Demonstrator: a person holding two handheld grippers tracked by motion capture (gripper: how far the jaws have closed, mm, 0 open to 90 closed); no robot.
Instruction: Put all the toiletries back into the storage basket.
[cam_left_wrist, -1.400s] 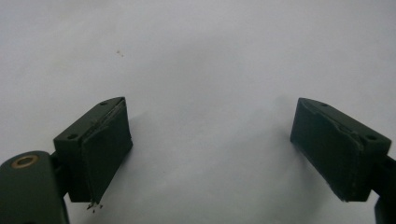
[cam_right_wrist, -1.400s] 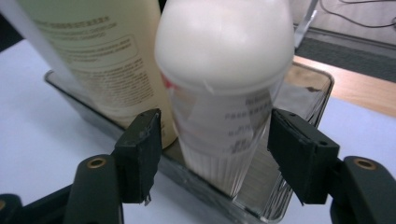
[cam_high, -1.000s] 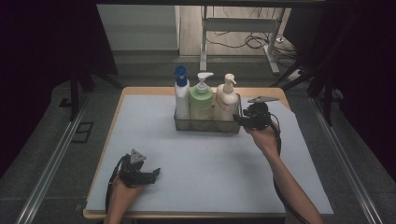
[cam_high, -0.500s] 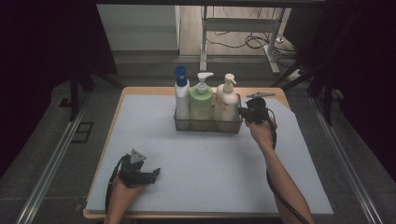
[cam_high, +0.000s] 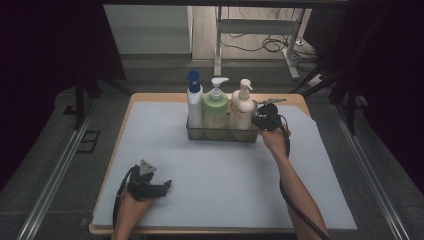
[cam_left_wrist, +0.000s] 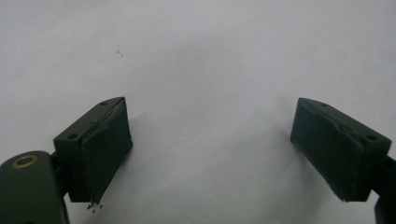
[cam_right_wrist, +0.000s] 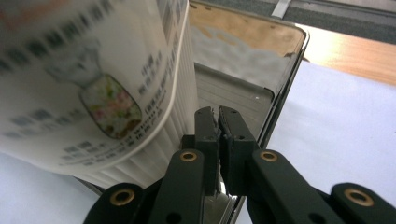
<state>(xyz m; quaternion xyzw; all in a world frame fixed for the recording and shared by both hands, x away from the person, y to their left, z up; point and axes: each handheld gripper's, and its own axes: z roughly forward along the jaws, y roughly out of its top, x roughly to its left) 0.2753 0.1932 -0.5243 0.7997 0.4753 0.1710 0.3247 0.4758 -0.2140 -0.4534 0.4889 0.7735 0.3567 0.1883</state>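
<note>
The right gripper (cam_high: 263, 121) is at the right end of the wire caddy (cam_high: 220, 134), near the counter's (cam_high: 310, 165) far edge; its jaws are pinched closed on the caddy's rim, beside the cream pump bottle (cam_high: 243, 107); the left gripper (cam_high: 150, 184) rests near the front-left corner, jaws wide apart and empty.

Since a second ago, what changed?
The right gripper moved in toward the right end of the wire basket, beside the cream pump bottle; in the right gripper view its jaws stand closed at the basket's end wall, apparently pinching it. The left gripper stayed open near the table's front edge. Basket and three bottles kept their place.
</note>
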